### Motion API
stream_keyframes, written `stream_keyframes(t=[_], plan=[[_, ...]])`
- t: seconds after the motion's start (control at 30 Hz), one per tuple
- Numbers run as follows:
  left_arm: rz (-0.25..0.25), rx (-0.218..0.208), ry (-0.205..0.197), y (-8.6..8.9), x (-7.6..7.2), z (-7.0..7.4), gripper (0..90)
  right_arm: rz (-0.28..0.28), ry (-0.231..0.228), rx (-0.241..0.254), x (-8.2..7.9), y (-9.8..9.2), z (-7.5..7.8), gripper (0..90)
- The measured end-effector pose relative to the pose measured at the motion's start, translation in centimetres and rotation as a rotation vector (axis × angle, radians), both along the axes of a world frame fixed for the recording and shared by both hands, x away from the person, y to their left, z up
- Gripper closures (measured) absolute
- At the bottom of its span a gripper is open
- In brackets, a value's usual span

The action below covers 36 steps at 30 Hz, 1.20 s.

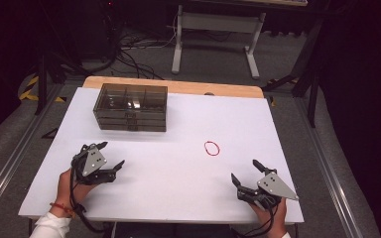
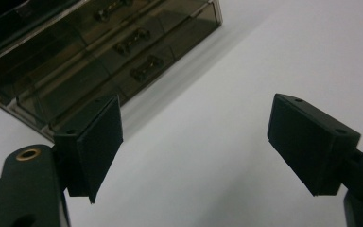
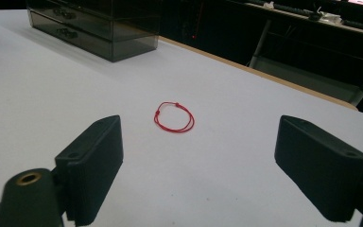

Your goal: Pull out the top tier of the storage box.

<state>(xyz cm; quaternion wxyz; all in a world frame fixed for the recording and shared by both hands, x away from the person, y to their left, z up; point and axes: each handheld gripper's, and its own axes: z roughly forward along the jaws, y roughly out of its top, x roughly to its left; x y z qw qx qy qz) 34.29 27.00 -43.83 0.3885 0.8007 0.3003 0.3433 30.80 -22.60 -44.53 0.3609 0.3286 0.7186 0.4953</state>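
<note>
With both the left tool (image 1: pixel 113 154) and right tool (image 1: pixel 245 171) released and empty, the thin red band (image 3: pixel 174 116) could be missed if approached too high.

Surface: white table (image 1: pixel 178 168), wooden far edge
On it: smoky drawer box (image 1: pixel 130 107); red string loop (image 1: pixel 212 148)

The high view looks forward and down on the whole desk (image 1: pixel 178 148) from the near side. The left gripper view sits low and close, facing the drawer box (image 2: pixel 99 52) at eleven o'clock. The right gripper view, low too, faces the red band (image 3: pixel 174 116) at twelve o'clock; both show the box.
</note>
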Motion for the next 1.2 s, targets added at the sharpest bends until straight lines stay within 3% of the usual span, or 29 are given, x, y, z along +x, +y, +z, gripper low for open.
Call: stream_keyframes(t=[0.07,0.3,0.57,0.87,1.0,1.03,1.1,1.2], plan=[[-0.006,-0.008,-0.02,-0.5,0.8,0.5,20.5,-0.006,0.001,0.001,0.0,-0.1,0.0,16.9],[0.014,-0.009,-0.028,-1.6,2.9,0.9,20.9,-0.007,0.0,-0.002,0.0,-0.2,0.0,16.9],[0.044,-0.01,-0.039,-1.7,4.0,0.8,20.5,-0.001,0.01,0.002,0.3,-0.2,-0.2,17.1],[0.106,-0.066,-0.057,-1.8,5.9,0.9,19.9,-0.009,0.012,-0.017,-0.1,0.2,-0.4,17.9],[0.111,-0.082,-0.061,-1.9,6.5,0.8,27.1,0.0,0.032,-0.019,0.0,0.4,-0.6,19.0],[0.125,-0.074,-0.066,-2.0,6.7,0.8,27.1,0.0,0.032,-0.019,0.0,0.4,-0.6,19.0],[0.133,-0.06,-0.072,-2.1,7.0,0.6,38.4,0.015,0.04,-0.042,0.0,0.8,-0.8,19.1],[0.175,-0.011,-0.106,-2.6,7.3,0.5,39.3,0.022,0.043,-0.057,0.1,1.0,-1.0,19.1]])
